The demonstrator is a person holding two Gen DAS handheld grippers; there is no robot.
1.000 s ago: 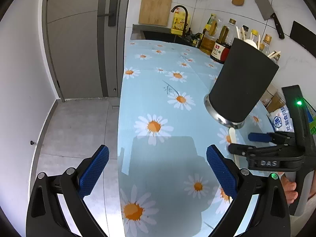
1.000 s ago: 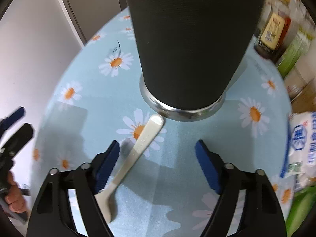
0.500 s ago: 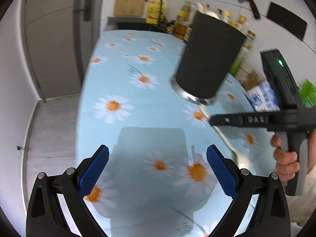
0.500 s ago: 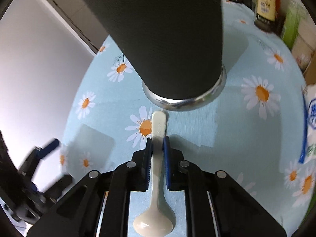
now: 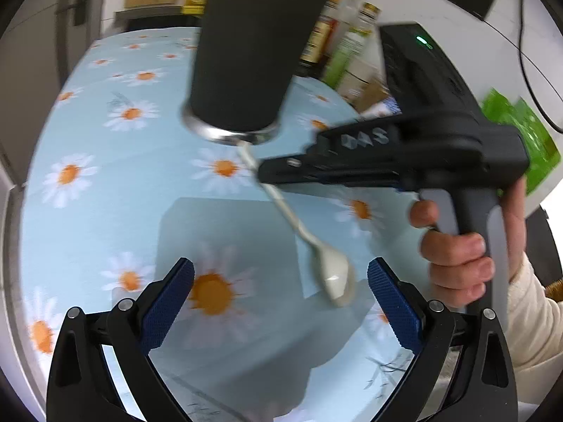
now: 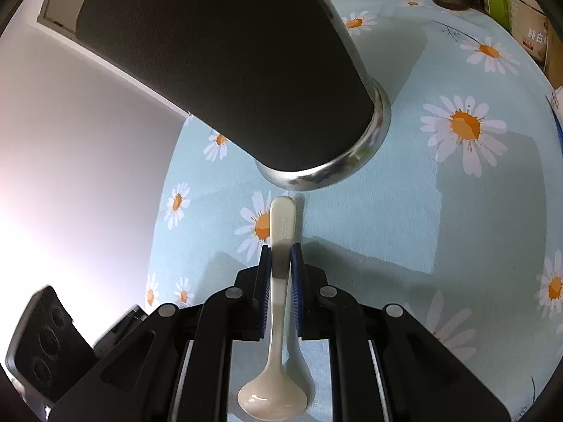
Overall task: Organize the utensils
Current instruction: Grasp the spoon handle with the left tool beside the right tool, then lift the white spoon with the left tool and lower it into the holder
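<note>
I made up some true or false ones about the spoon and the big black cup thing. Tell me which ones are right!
1. The right gripper is pinching the white spoon by its handle. True.
2. The left gripper is holding a fork. False: its jaws are wide open with nothing between them.
3. The black utensil holder has a shiny metal ring at the bottom. True.
4. The tablecloth has red stripes. False: it is light blue with white and orange daisies.
5. The spoon's bowl points toward the holder. False: the handle tip points there.
</note>
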